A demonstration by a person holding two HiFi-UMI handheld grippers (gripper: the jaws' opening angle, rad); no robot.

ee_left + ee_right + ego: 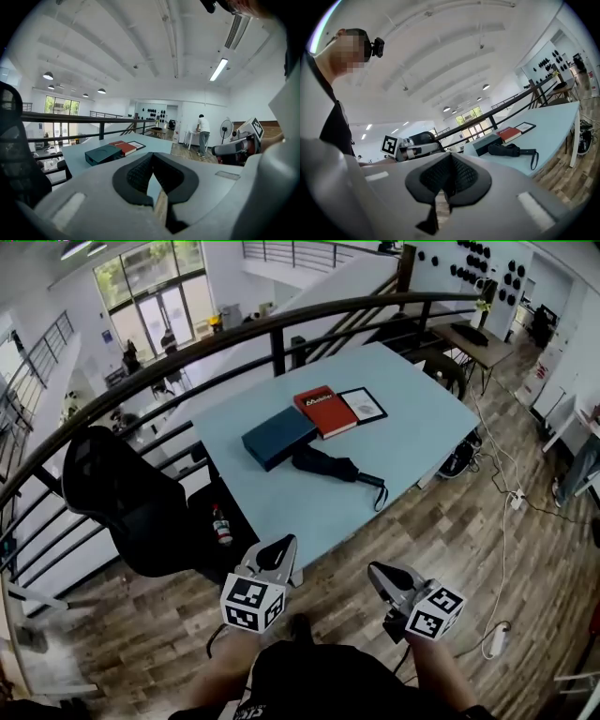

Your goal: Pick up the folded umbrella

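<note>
The umbrella (326, 465) is black, the table (422, 427) pale blue, the box (278, 437) dark teal — the book (324, 412) red.

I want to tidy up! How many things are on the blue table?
4: a dark box, a red book beside it, a framed picture beside that, and the folded umbrella in front of the box.

1. Room is bright and evenly lit. Daylight enters through the far windows (150, 296), which glare near-white.
2. A ceiling strip light (219, 69) and round lamps (48, 75) add overhead light.
3. Shadows on the table (412, 427) are soft.
4. All 3 views are fisheye. The railing (281, 329) bows, and both gripper views have black corners.
5. The left gripper (152, 164) and right gripper (449, 161) are out of focus close to the lens.
</note>
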